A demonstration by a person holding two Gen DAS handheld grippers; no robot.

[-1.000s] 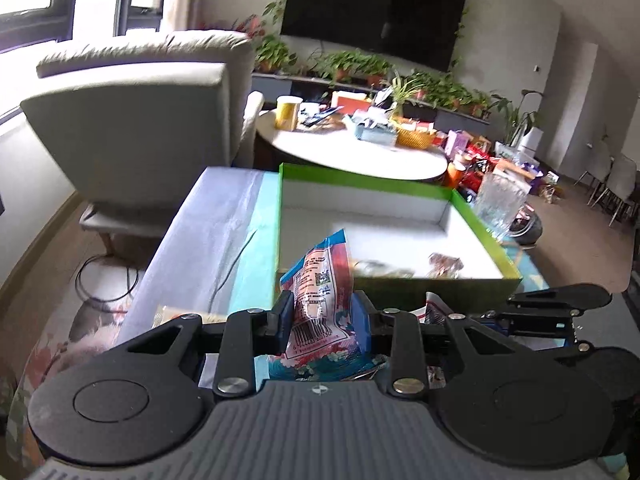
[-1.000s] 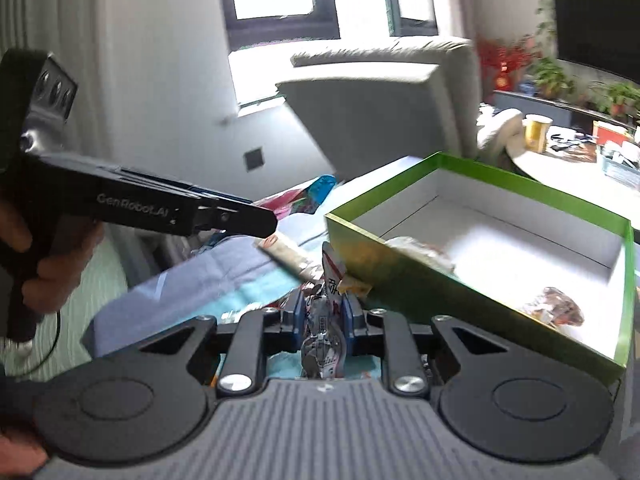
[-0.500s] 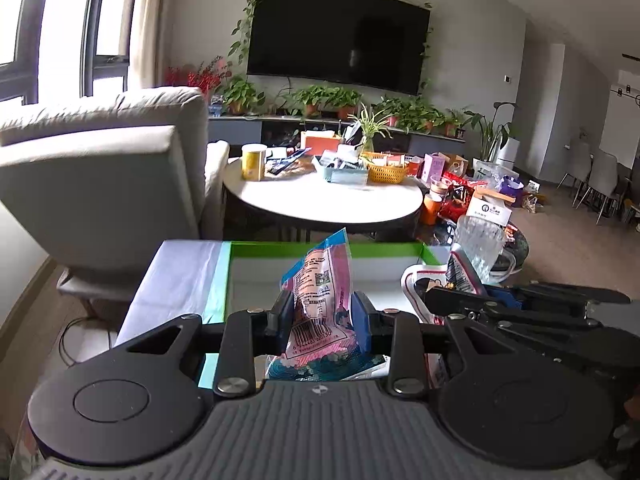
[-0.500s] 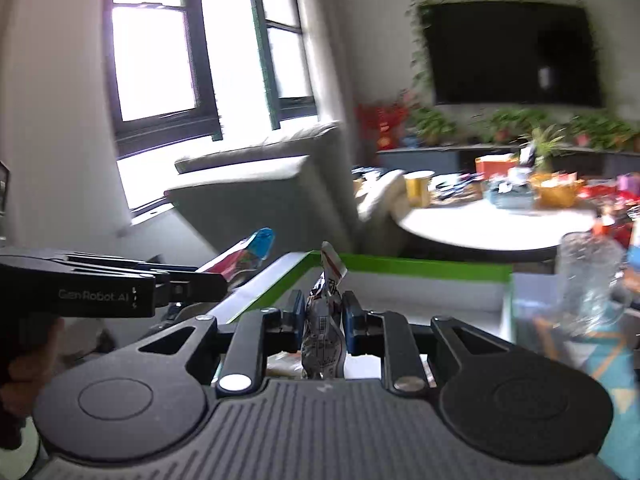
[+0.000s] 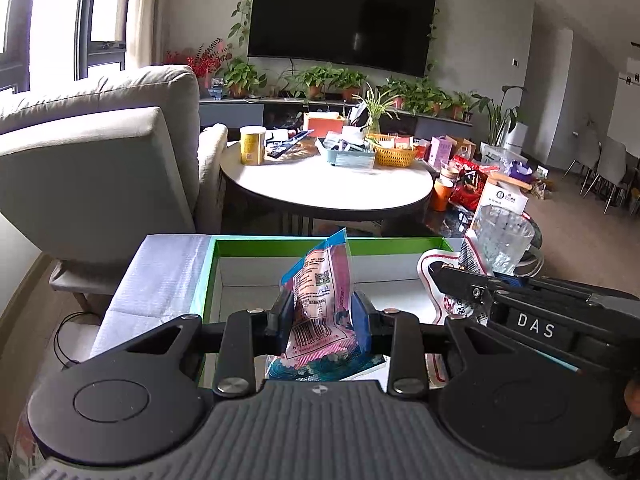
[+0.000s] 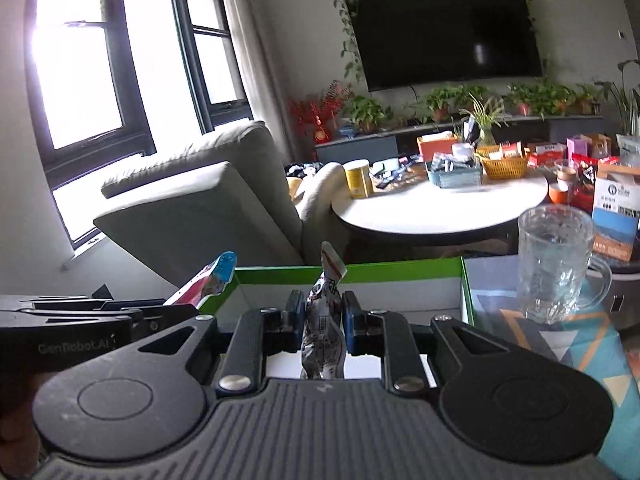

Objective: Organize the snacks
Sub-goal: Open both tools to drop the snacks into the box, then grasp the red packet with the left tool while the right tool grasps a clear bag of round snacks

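Note:
My left gripper is shut on a pink and blue snack packet and holds it upright above the near part of the green-rimmed white box. My right gripper is shut on a silver and red snack packet, also above the box. In the left wrist view the right gripper reaches in from the right with its red and white packet. In the right wrist view the left gripper comes in from the left with the pink packet.
A glass mug stands on the patterned cloth right of the box. A grey armchair is behind on the left. A round white table with a yellow can, baskets and boxes stands beyond the box.
Both grippers have risen and levelled with their packets, from low in front of the box to above its near part. The right gripper now points straight across the box.

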